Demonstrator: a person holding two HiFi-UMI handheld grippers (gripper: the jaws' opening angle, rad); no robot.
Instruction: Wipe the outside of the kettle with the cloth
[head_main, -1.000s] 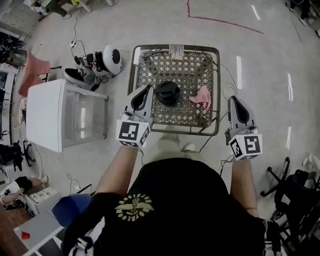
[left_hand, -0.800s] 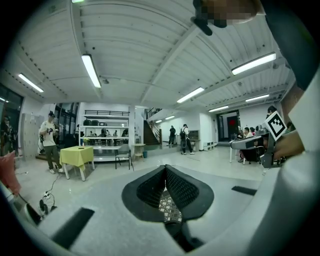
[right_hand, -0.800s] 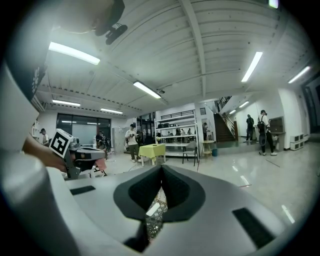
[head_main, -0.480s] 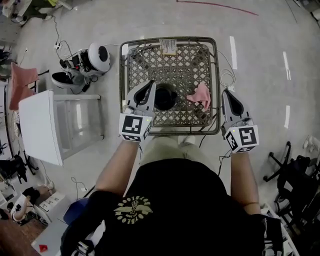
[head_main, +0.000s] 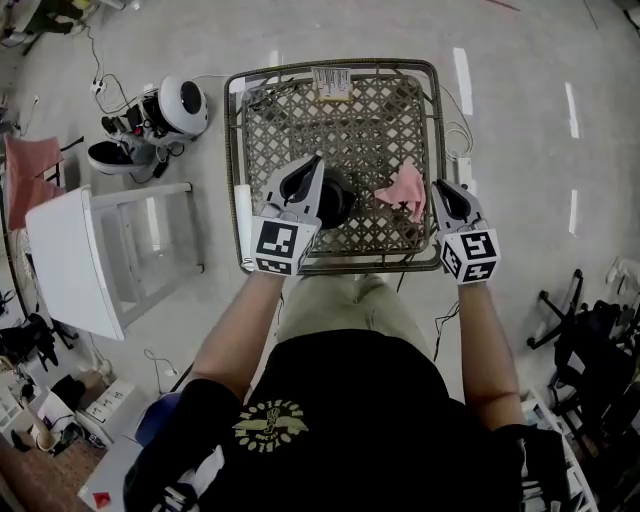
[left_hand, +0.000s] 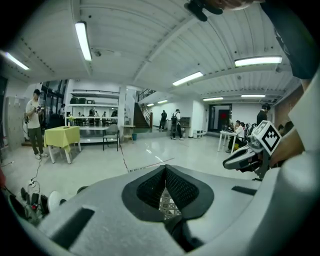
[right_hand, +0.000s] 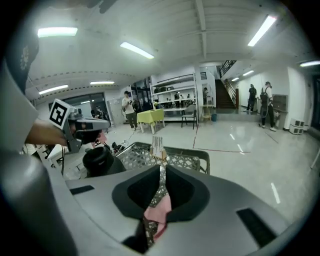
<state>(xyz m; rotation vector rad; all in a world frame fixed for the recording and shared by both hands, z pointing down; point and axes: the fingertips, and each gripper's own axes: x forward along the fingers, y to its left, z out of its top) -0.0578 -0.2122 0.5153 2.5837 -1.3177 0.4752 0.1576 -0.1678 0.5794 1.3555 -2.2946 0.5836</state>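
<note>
Right gripper (head_main: 441, 190): jaws pressed together, nothing held; just ahead and slightly inward, pink cloth (head_main: 403, 190) crumpled on lattice table (head_main: 360, 100); further inward, black kettle (head_main: 335, 195) upright mid-table, right beside left gripper (head_main: 312, 165), likewise closed and empty. Cloth likely soft, light, limp; best pinched at a raised fold once jaws open. Kettle probably rigid and smooth, apt to slide or tip under rubbing; worth steadying near its top with left.

Looked steeply down from the head onto the wicker table (head_main: 380, 120); rode close behind left gripper (head_main: 312, 168) and right gripper (head_main: 441, 190), facing outward, sharing that table's mesh.
</note>
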